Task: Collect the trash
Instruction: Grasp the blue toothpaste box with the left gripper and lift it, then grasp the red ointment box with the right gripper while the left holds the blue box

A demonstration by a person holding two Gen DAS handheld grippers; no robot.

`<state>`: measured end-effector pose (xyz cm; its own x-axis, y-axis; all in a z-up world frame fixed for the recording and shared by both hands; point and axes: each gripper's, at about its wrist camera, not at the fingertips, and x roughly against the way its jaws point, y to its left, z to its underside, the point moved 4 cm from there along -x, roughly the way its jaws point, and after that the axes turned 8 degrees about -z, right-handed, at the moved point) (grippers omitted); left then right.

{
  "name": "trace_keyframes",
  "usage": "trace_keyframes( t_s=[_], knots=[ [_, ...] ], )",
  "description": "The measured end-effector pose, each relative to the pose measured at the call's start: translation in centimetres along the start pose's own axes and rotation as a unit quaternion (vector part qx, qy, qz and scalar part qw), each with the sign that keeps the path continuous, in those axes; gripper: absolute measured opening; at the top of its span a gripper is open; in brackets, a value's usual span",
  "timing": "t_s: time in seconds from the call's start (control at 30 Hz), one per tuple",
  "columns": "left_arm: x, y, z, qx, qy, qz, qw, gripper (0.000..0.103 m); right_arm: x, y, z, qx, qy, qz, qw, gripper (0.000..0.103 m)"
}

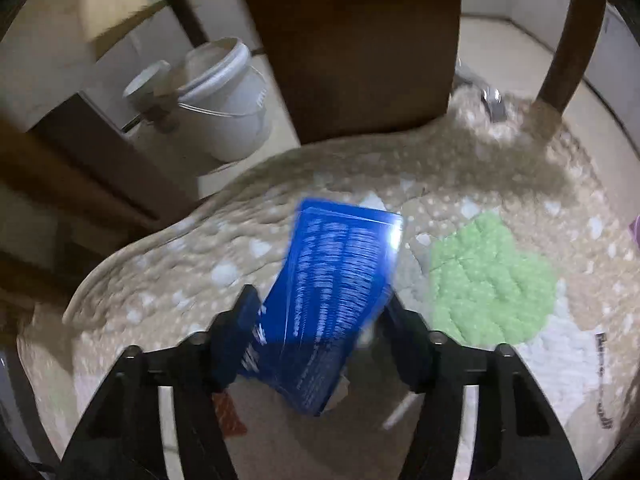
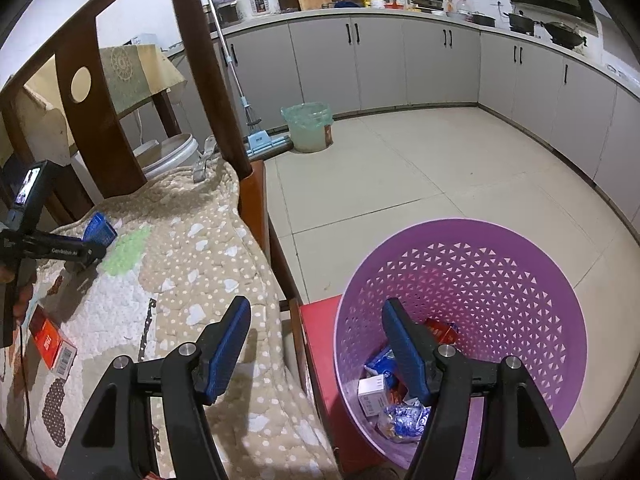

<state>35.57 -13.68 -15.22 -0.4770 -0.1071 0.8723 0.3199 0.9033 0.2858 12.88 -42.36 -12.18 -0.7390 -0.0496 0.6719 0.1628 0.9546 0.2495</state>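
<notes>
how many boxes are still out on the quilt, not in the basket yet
2. A blue box is held between the left gripper jaws, above the quilt. An orange box lies near the quilt's left edge. More may lie out of view.

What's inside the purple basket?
The purple basket holds a small white box, crumpled blue wrapper and red packet; the right gripper hides part.
</notes>
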Motion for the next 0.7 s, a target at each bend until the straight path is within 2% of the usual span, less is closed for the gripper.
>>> trace_keyframes(
  t_s=[0.1,0.23,0.33,0.4,0.53,0.6,0.7],
  knots=[
    [3.0,1.7,1.5,0.043,-0.011,0.042,0.9982,0.053,0.1,0.7,0.1,0.013,-0.002,-0.001,1.000,0.072],
    [8.3,4.0,4.8,0.077,-0.046,0.052,0.9946,0.053,0.2,2.1,0.5,0.037,-0.002,-0.020,0.999,0.072],
    [11.9,6.0,8.6,0.110,-0.071,0.055,0.9899,0.053,0.4,4.4,1.5,0.063,0.016,-0.072,0.995,0.072],
    [13.4,7.3,11.6,0.135,-0.073,0.062,0.9863,0.053,0.6,7.1,2.1,0.088,0.034,-0.109,0.989,0.072],
    [14.5,8.4,17.2,0.172,-0.069,0.038,0.9818,0.053,0.6,13.9,2.8,0.169,0.075,-0.167,0.968,0.072],
    [14.2,9.0,18.9,0.186,-0.063,0.038,0.9797,0.053,0.1,18.2,3.1,0.226,0.110,-0.196,0.948,0.072],
    [12.8,9.0,20.7,0.191,-0.055,0.032,0.9796,0.053,-1.4,23.5,3.4,0.307,0.135,-0.196,0.922,0.073]
  ],
)
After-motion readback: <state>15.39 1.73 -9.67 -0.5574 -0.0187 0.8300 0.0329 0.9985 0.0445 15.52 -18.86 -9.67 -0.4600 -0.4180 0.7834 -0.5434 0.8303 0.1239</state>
